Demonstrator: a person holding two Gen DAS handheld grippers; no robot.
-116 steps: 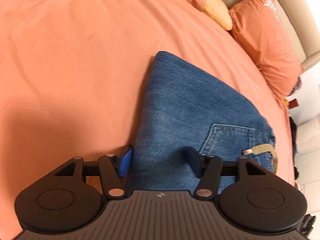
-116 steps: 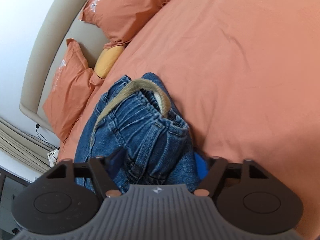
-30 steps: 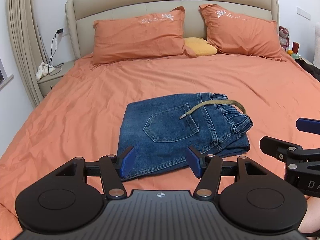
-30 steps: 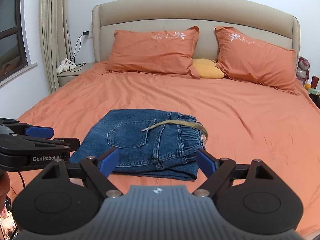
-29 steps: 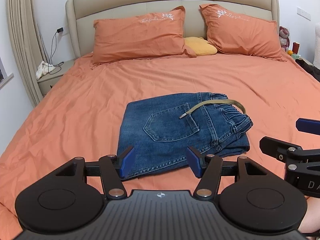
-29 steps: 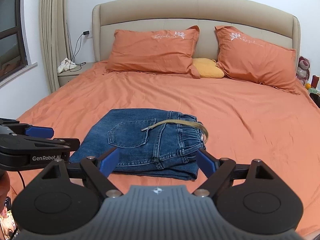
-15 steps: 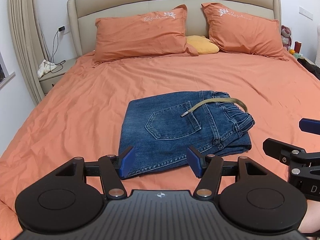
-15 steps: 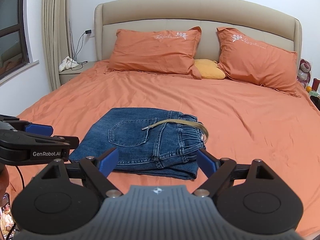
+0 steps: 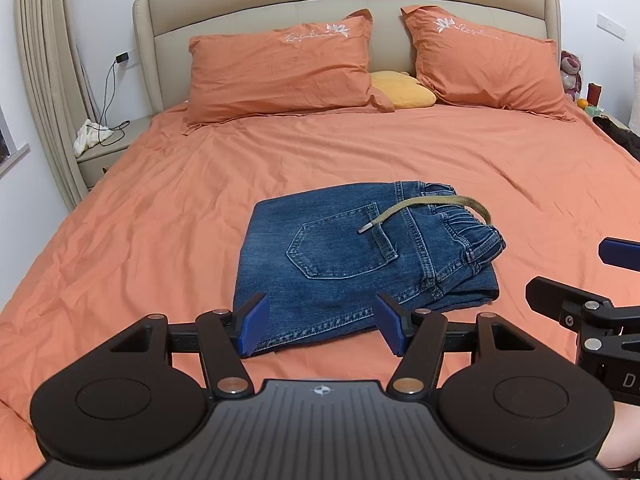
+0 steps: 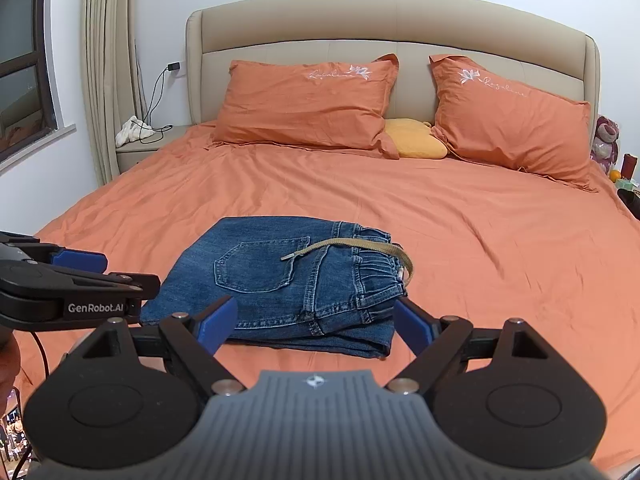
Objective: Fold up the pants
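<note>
White "GenRobot.AI" printed on left gripper (image 10: pixel 76 276) side. Pillows (image 10: pixel 308 106) carry white embroidered script beside a flower, unreadable.

right gripper (image 9: pixel 616 280) cropped, nightstand items (image 10: pixel 620 168) indistinct

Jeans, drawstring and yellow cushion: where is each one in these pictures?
Jeans (image 9: pixel 344 256), left wrist view, on the back pocket.
Drawstring (image 10: pixel 352 243), right wrist view, mid-cord.
Yellow cushion (image 10: pixel 416 142), right wrist view, its middle.

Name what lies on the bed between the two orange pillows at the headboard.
A small yellow cushion lies between the two orange pillows, tucked partly behind them; both wrist views show it.
</note>
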